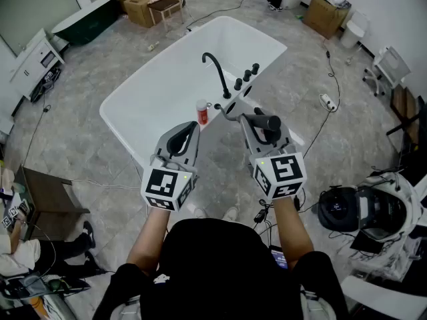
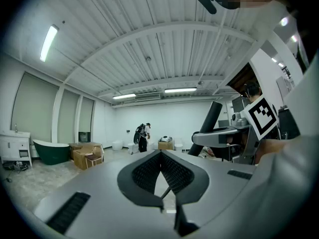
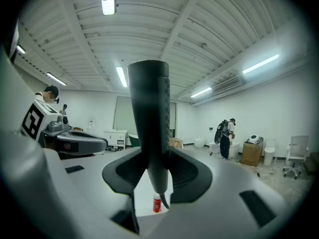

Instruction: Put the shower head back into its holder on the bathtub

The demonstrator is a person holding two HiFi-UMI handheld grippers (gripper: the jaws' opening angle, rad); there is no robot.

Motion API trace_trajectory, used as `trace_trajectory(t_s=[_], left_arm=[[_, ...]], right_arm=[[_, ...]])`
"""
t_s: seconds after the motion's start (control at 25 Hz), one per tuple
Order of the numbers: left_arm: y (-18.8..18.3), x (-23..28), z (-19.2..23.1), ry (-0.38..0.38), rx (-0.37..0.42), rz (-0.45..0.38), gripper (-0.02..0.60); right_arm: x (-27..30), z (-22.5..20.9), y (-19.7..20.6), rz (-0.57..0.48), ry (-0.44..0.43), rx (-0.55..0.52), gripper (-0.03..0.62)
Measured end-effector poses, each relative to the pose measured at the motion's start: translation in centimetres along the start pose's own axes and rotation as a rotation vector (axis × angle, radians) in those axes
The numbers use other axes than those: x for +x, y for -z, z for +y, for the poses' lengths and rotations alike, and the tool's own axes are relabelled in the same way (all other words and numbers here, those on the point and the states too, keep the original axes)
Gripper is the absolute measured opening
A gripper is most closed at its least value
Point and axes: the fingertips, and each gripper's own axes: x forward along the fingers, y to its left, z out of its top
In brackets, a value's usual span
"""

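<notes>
A white bathtub [image 1: 115,105] lies ahead in the head view, with a black curved faucet [image 1: 217,69] and black knobs [image 1: 247,77] on its near-right rim. My right gripper [image 1: 252,120] is shut on the dark grey shower head [image 1: 265,121], held level over the floor just short of that rim. In the right gripper view the shower head [image 3: 149,128] stands upright between the jaws, its hose trailing from the bottom end. My left gripper [image 1: 191,127] hovers beside it with its jaws shut on nothing; in its own view the left gripper [image 2: 160,156] has its tips touching.
A small red bottle [image 1: 202,113] stands on the tub rim between the grippers. Cardboard boxes [image 1: 150,2] and a dark green tub [image 1: 83,22] sit at the back left. Cables and a power strip [image 1: 325,101] lie on the floor at right. A person [image 2: 143,136] stands far off.
</notes>
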Motion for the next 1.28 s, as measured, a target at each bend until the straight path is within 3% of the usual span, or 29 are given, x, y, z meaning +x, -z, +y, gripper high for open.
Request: trace_trajectory(t_s=[0.6, 1.28], left_arm=[[-1.2, 1.3, 0.2, -0.014, -0.016, -0.001, 0.014], [1.7, 2.9, -2.1, -0.060, -0.026, 0.034, 0.014]], right_arm=[[0.9, -1.1, -0.6, -0.005, -0.019, 0.021, 0.144], [0.7, -3.3, 2.2, 0.011, -0.080, 0.038, 0.144]])
